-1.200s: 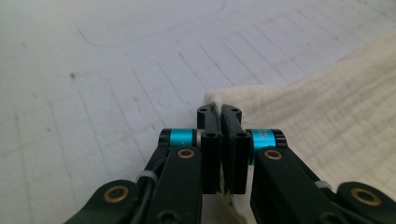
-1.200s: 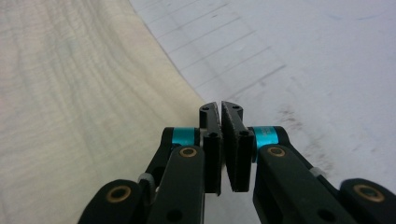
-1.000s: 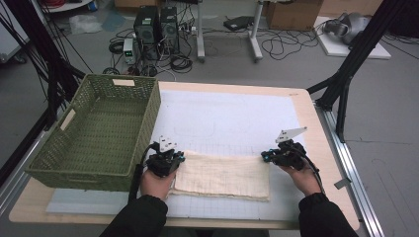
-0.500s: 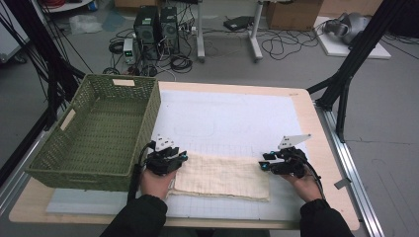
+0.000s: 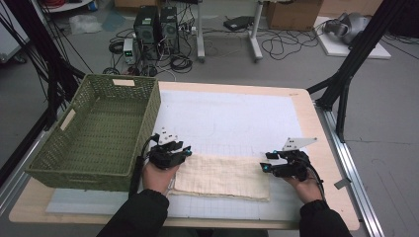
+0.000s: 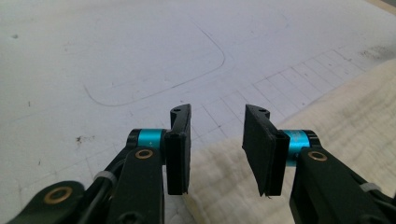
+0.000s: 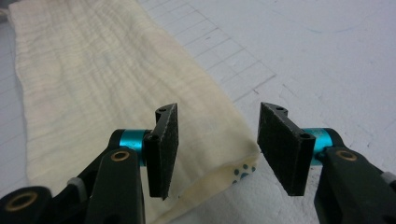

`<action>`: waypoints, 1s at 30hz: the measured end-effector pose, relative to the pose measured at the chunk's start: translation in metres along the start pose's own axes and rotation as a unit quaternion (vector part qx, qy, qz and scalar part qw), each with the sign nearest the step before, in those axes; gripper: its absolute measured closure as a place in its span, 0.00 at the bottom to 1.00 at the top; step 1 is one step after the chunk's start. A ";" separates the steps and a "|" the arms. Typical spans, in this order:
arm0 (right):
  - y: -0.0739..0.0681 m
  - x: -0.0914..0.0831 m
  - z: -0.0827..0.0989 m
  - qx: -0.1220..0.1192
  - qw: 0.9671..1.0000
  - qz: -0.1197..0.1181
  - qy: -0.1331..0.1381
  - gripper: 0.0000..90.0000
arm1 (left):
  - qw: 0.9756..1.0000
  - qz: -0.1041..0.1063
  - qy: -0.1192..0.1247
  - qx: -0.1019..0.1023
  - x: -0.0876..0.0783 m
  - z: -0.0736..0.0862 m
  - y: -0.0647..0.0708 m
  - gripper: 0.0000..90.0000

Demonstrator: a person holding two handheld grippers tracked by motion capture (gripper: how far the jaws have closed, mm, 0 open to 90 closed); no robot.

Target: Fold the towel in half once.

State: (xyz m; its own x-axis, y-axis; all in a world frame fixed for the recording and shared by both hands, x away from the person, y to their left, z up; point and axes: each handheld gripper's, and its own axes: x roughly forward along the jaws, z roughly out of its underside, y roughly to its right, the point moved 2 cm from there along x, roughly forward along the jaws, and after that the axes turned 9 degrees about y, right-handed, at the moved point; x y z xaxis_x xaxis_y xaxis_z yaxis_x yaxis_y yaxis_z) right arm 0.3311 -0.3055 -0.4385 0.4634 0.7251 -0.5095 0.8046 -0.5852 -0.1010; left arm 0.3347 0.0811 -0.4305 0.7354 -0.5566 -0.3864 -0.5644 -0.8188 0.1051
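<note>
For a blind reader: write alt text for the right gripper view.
The right tongs stand open, their jaws having just been opening, over the corner of a folded cream cloth. The cloth lies on a white gridded mat, and a blue-dotted layer peeks from its fold.

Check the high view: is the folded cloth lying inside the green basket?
No, the cloth lies flat on the table mat, right of the basket.

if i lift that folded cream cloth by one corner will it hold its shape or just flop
Probably flops: the cream cloth lies flat in thin, crinkled layers, so it would likely droop and unfold. It looks light, and pushing it would likely bunch it rather than slide it.
</note>
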 end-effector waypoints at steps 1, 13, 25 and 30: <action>-0.001 0.000 0.001 0.000 1.000 0.001 -0.002 0.53 | 1.000 0.001 0.001 0.001 0.000 0.000 0.000 0.69; -0.007 -0.005 -0.002 -0.004 1.000 0.009 0.010 0.53 | 1.000 -0.001 -0.003 0.002 -0.001 0.001 -0.001 0.69; -0.006 -0.005 -0.003 -0.007 1.000 0.006 0.016 0.55 | 1.000 -0.011 -0.008 0.005 0.002 0.003 -0.003 0.68; -0.005 -0.004 -0.002 -0.005 1.000 0.007 0.015 0.55 | 1.000 -0.015 -0.017 0.005 0.004 0.005 -0.003 0.68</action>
State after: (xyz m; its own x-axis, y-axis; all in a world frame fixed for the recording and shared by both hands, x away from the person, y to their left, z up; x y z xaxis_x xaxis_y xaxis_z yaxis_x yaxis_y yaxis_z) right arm 0.3262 -0.3052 -0.4339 0.4864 0.7271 -0.4845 0.8007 -0.5928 -0.0857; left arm 0.3376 0.0825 -0.4364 0.7389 -0.5265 -0.4206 -0.5461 -0.8335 0.0840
